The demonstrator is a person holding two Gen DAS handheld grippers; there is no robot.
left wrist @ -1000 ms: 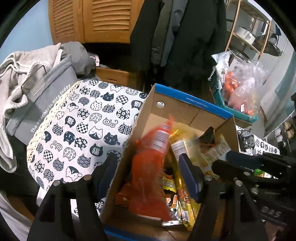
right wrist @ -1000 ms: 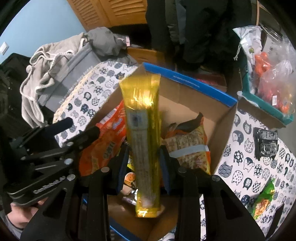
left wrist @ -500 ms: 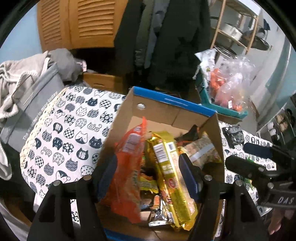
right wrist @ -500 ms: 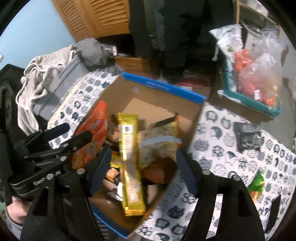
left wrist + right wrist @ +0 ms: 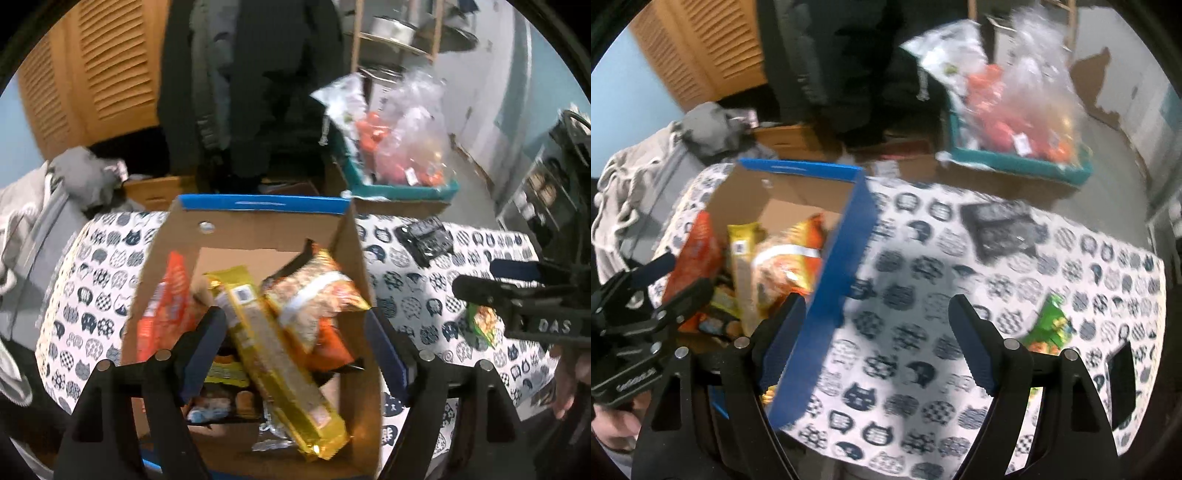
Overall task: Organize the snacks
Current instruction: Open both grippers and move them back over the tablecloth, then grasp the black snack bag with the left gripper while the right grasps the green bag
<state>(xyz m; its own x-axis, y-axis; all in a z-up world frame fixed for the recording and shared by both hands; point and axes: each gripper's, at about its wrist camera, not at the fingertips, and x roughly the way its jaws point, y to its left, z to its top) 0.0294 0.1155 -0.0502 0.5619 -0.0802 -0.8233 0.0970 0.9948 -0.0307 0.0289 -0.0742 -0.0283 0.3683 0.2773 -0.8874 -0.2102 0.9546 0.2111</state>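
A cardboard box with a blue rim [image 5: 258,205] [image 5: 798,170] stands on the cat-print tablecloth [image 5: 923,295]. In it an orange pack [image 5: 162,306] leans at the left. A long yellow pack [image 5: 273,350] lies down the middle, and an orange-beige bag [image 5: 314,295] is at the right. My left gripper [image 5: 295,343] hovers over the box, its jaws opening, gripping nothing. My right gripper [image 5: 877,325] is over the cloth just right of the box wall, jaws opening and empty. A green snack pack [image 5: 1049,325] [image 5: 484,325] lies on the cloth to the right.
A black packet [image 5: 997,229] lies on the cloth behind the green pack. Beyond the table, a teal tray [image 5: 1019,166] holds plastic bags. A grey bin with clothes [image 5: 40,221] is at the left, with dark coats [image 5: 258,92] behind.
The right gripper has let go of the yellow pack, which now lies in the box, and swung right over the cloth. The orange pack left the left fingers and leans inside the box.
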